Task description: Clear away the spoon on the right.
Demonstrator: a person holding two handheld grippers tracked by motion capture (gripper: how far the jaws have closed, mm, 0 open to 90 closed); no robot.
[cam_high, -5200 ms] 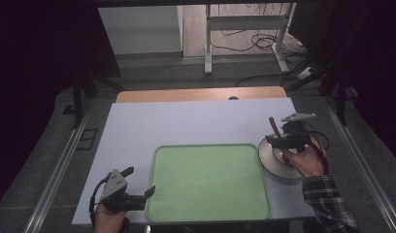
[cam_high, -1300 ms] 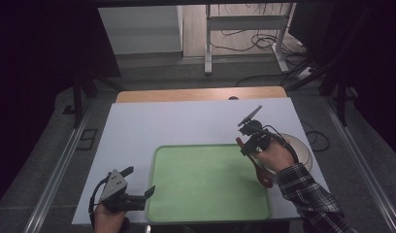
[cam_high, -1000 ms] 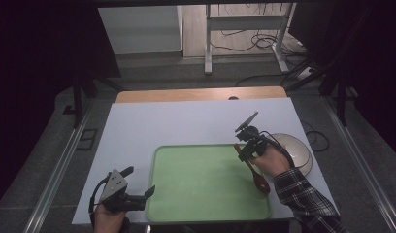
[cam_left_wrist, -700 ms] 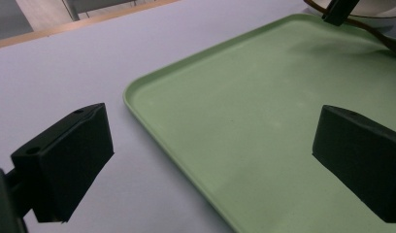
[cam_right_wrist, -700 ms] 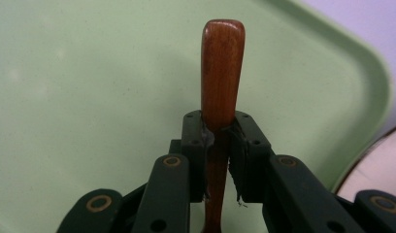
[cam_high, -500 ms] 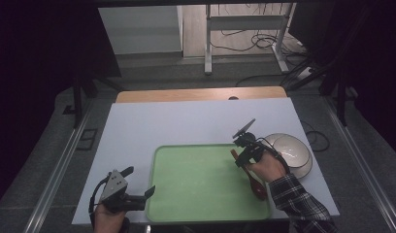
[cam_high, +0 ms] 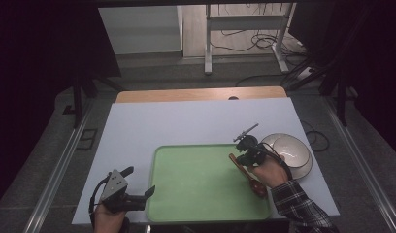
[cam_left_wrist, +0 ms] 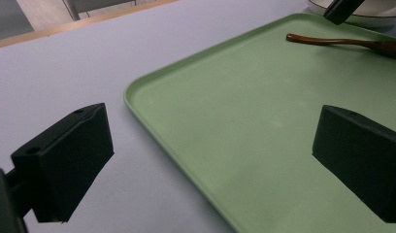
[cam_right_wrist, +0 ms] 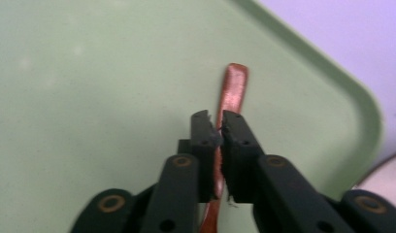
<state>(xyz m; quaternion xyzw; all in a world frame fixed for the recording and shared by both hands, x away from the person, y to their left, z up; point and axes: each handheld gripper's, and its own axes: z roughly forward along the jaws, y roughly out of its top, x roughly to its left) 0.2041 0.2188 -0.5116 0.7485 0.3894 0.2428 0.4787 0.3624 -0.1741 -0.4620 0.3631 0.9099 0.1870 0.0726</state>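
The right gripper [cam_right_wrist: 218, 127] pinches the wooden spoon [cam_high: 248, 174] by its handle, seemingly resting on the green tray [cam_high: 186, 204] now, carried over from the bowl [cam_high: 292, 148]. The left gripper [cam_left_wrist: 210, 160] hangs spread.

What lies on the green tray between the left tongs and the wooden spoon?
Nothing: in the left gripper view, bare green tray runs from the open left tongs to the wooden spoon, held by the right tongs.

A spoon [cam_high: 248, 174] lies on the tray's [cam_high: 186, 194] right side, with a bowl [cam_high: 292, 150] just right of it.
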